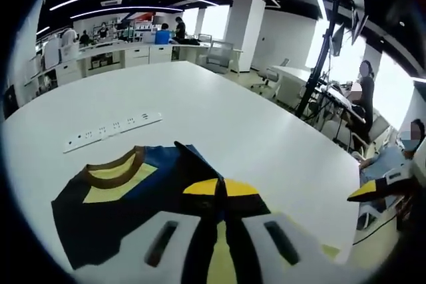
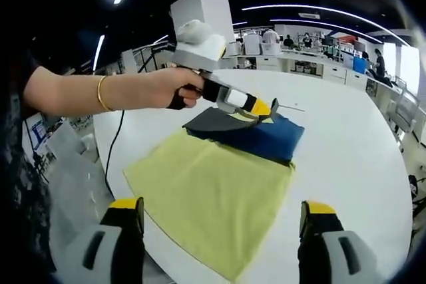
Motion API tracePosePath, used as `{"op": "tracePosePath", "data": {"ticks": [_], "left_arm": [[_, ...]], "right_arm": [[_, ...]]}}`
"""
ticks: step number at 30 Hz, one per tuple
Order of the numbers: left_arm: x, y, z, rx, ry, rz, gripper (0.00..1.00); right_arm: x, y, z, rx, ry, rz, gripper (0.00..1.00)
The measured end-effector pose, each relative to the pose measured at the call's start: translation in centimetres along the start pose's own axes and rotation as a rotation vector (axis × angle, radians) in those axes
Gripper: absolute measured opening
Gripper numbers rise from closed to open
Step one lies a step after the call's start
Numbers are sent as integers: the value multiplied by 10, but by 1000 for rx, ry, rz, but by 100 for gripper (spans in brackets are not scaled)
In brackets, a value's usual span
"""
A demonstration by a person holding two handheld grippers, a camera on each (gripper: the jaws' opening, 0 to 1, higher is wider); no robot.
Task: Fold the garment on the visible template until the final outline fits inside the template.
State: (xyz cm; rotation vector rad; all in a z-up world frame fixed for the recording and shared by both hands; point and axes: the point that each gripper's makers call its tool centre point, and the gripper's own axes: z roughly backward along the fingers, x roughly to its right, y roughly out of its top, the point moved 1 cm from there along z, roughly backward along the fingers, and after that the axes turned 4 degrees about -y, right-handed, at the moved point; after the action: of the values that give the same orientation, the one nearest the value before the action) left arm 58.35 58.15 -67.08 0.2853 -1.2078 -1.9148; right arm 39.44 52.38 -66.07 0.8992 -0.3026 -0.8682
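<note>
Left claw (image 2: 263, 112) pinched on the garment (image 2: 256, 134); right claw (image 2: 219, 221) spread and empty

Soft navy-and-yellow cloth is gripped at a fold just ahead of the left jaws, lying partly over the flat yellow template (image 2: 206, 197) beyond the right claw. The fold should be drawn taut and laid inside the template edges

garment's (image 1: 120, 197) near edge hidden behind left tool (image 1: 221, 199) — distant people blurred

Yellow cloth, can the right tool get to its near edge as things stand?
Probably yes: the right tool is open just above the yellow cloth, nothing between; the left tool works at the far garment.
</note>
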Motion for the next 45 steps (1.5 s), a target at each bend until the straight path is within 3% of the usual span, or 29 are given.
{"op": "tracePosePath", "data": {"ticks": [12,16,18,21,30,35,42,45], "left_arm": [[7,-42,-38,-63,-8,23,0],[12,-46,-43,-54,-22,35,0],[15,-45,-44,-49,-30,-10,1],[17,-46,-41,-49,-30,-48,17],[7,-37,-16,4,-30,-47,61],[-11,-36,11,8,7,-75,72],[-38,-32,55,46,50,-65,91],[-47,-33,73,49,66,-76,94]], "right_arm": [[11,-11,-1,-12,-13,-32,98],[12,-14,-2,-16,-16,-41,98],[11,-15,-3,-19,-15,-42,98],[9,-16,-3,-19,-12,-42,98],[6,-14,-7,-18,2,-42,99],[3,-18,-14,-31,24,-72,99],[-2,-22,-19,-57,44,-49,99],[-4,-24,-19,-69,59,-30,99]]}}
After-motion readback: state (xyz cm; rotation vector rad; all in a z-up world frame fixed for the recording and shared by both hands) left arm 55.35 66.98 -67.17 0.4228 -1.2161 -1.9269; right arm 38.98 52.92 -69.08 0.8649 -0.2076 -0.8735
